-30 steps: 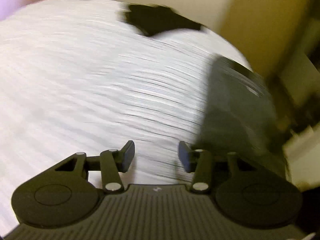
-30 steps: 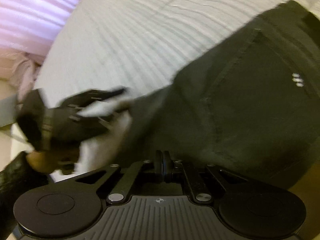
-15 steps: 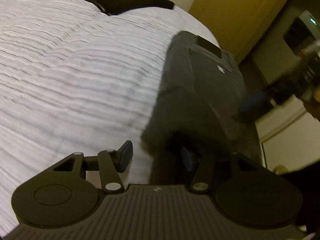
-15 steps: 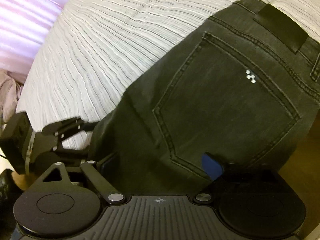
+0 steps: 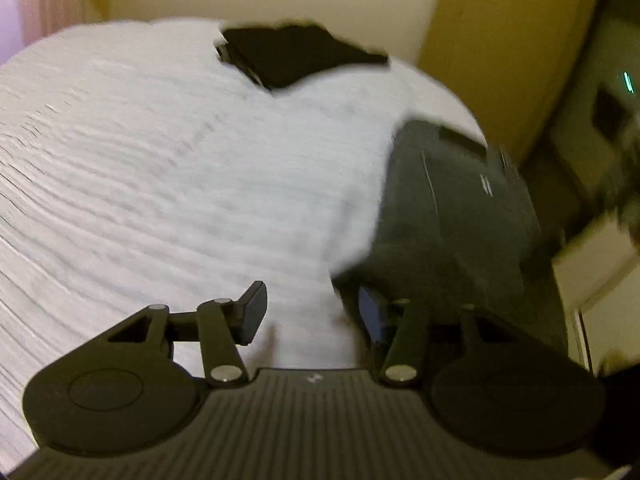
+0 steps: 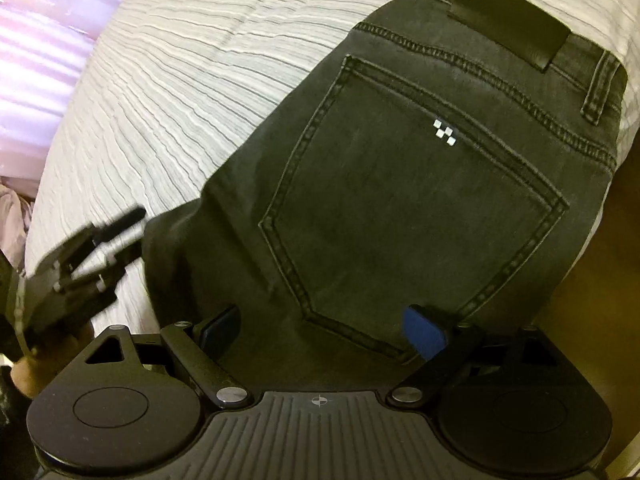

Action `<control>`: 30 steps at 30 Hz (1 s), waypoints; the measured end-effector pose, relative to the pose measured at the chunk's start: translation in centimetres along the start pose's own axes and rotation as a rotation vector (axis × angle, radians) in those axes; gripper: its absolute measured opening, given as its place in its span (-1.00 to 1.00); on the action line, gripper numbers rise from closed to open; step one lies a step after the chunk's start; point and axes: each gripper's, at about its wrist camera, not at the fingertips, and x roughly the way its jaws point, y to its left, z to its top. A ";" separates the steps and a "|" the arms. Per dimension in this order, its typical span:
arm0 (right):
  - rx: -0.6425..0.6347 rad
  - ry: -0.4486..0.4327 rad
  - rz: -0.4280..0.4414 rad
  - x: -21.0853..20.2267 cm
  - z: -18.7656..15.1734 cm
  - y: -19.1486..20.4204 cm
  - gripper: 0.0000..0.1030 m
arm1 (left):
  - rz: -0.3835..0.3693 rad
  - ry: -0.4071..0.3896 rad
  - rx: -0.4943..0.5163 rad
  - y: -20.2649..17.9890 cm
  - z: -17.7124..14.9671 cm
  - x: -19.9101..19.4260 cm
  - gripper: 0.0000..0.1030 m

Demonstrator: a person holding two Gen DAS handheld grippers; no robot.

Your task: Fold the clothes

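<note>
A pair of dark grey jeans (image 6: 404, 200) lies folded on a bed covered by a white ribbed bedspread (image 6: 192, 80), close to the bed's right edge, with the back pocket (image 6: 416, 204) facing up and the waistband and its black patch (image 6: 514, 30) at the far end. The right gripper (image 6: 322, 328) sits over the near end of the jeans with its fingers spread wide, one pad on each side of the pocket's lower corner; whether the pads touch the cloth cannot be told. The left gripper (image 5: 310, 310) is spread too, holding nothing: its left finger is over bare bedspread (image 5: 180, 184) and its right finger is at the near left corner of the jeans (image 5: 452, 216). In the right wrist view the left gripper (image 6: 104, 248) appears blurred just beside the left edge of the jeans. A black folded garment (image 5: 296, 56) rests at the far edge of the bed, well apart from the jeans. A yellowish door (image 5: 500, 40) stands to the right beyond the bed, and pink curtains (image 6: 44, 52) hang on the left.
</note>
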 end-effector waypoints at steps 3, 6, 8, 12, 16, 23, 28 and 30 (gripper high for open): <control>-0.016 -0.002 0.016 -0.1 0.1 0.6 0.78 | -0.086 0.107 0.035 0.4 -1.3 1.3 -0.12; -0.022 0.005 0.005 0.0 0.1 0.4 0.78 | -0.173 0.115 0.050 0.9 -0.7 2.7 -0.12; -0.012 0.006 -0.009 -0.4 0.2 0.3 0.78 | -0.219 0.107 0.025 1.4 0.4 3.9 -0.12; -0.017 -0.011 -0.016 -1.6 0.3 0.4 0.78 | -0.256 0.041 -0.012 1.1 2.8 4.1 -0.14; -0.077 -0.028 0.016 -2.6 0.7 1.8 0.78 | -0.260 0.014 -0.039 -0.4 2.9 2.2 -0.17; -0.163 0.027 0.111 -1.0 2.1 5.3 0.78 | -0.217 -0.019 -0.145 -0.9 1.3 2.3 -0.17; -0.152 0.026 0.076 -0.3 2.7 5.3 0.78 | -0.208 -0.003 -0.074 0.3 2.4 6.1 -0.12; -0.139 0.003 0.039 -0.8 2.6 4.5 0.78 | -0.152 -0.024 -0.053 2.0 2.8 5.7 0.00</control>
